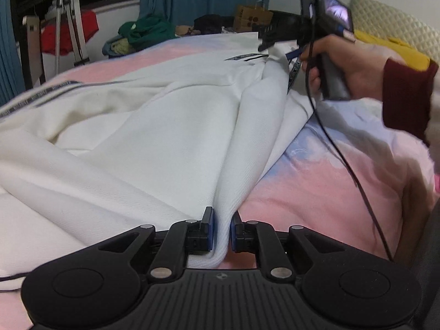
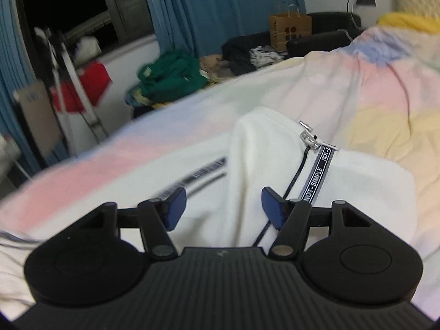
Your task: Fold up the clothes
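Observation:
A white zip-up jacket (image 1: 165, 126) with dark lettered tape trim lies spread on the bed. My left gripper (image 1: 222, 232) is shut on a raised fold of its near edge. In the left wrist view my right gripper (image 1: 277, 45) hovers at the jacket's far collar end, held by a hand. In the right wrist view my right gripper (image 2: 223, 209) is open, its blue pads apart over a raised white fold (image 2: 264, 151) beside the zipper pull (image 2: 309, 136) and the "NOT-SIMPLE" tape (image 2: 316, 181). It holds nothing.
The bed has a pink, blue and yellow quilt (image 1: 324, 192). A yellow cloth (image 1: 385, 49) and quilted headboard lie at the far right. Green clothes (image 2: 170, 77), a paper bag (image 2: 290, 29), a red cloth and a tripod stand beyond the bed by blue curtains.

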A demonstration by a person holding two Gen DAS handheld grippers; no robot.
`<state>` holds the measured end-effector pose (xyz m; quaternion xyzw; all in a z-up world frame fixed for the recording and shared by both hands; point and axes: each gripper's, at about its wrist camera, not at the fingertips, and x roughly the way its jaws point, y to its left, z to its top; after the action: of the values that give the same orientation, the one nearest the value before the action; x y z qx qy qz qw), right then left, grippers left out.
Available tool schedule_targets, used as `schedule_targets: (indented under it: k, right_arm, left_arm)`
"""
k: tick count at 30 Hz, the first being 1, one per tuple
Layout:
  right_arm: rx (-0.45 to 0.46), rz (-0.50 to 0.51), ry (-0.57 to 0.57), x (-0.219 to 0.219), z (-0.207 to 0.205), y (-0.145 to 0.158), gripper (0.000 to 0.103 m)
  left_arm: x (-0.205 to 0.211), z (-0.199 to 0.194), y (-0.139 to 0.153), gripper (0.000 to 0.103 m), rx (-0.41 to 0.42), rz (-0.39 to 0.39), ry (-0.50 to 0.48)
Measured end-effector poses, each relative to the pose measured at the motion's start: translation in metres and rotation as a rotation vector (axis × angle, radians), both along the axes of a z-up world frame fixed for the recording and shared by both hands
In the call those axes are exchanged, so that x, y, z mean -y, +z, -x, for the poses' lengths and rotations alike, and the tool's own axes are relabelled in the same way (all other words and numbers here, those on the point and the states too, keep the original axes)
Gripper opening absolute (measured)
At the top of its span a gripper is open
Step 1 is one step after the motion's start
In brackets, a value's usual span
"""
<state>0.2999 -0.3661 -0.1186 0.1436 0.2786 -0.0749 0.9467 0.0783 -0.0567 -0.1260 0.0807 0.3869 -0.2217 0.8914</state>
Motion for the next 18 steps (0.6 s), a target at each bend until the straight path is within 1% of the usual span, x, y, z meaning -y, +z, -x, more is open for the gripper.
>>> schedule_targets:
  k: [3,5,6,7,9,10,14,15,18]
  right_arm:
    - [-0.033,0.046,-0.02,0.004,-0.009,-0.017,0.055]
    - [-0.04,0.063,-0.028,0.005,-0.01,-0.02,0.046]
    - [-0.039,0.072,-0.035,0.005,-0.011,-0.019,0.035]
    - [-0.038,0.07,-0.043,0.007,-0.01,-0.018,0.022]
    - [-0.031,0.042,-0.056,0.015,-0.008,-0.016,0.012]
    - [-0.013,0.026,-0.058,0.018,-0.005,-0.012,0.009]
    - [0.112,-0.052,-0.048,0.031,0.011,0.011,0.007]
    - [0.155,-0.068,-0.042,0.033,0.017,0.02,0.007]
    - [0.366,-0.114,-0.01,0.038,0.049,0.053,0.007]
  left_arm:
    - [0.0,-0.007,-0.002,0.012,-0.007,0.015,-0.01]
    - [0.0,-0.011,-0.003,0.012,-0.01,0.021,-0.014]
    - [-0.001,-0.012,-0.003,0.012,-0.013,0.027,-0.012]
    - [-0.001,-0.013,-0.003,0.012,-0.015,0.033,-0.01]
    - [-0.002,-0.013,-0.003,0.012,-0.016,0.041,-0.005]
    - [-0.002,-0.013,-0.003,0.012,-0.014,0.042,-0.004]
    - [-0.002,-0.01,0.0,0.012,0.011,0.053,-0.001]
    - [-0.002,-0.01,0.001,0.012,0.019,0.057,0.0]
    - [-0.002,-0.008,0.003,0.012,0.042,0.07,0.003]
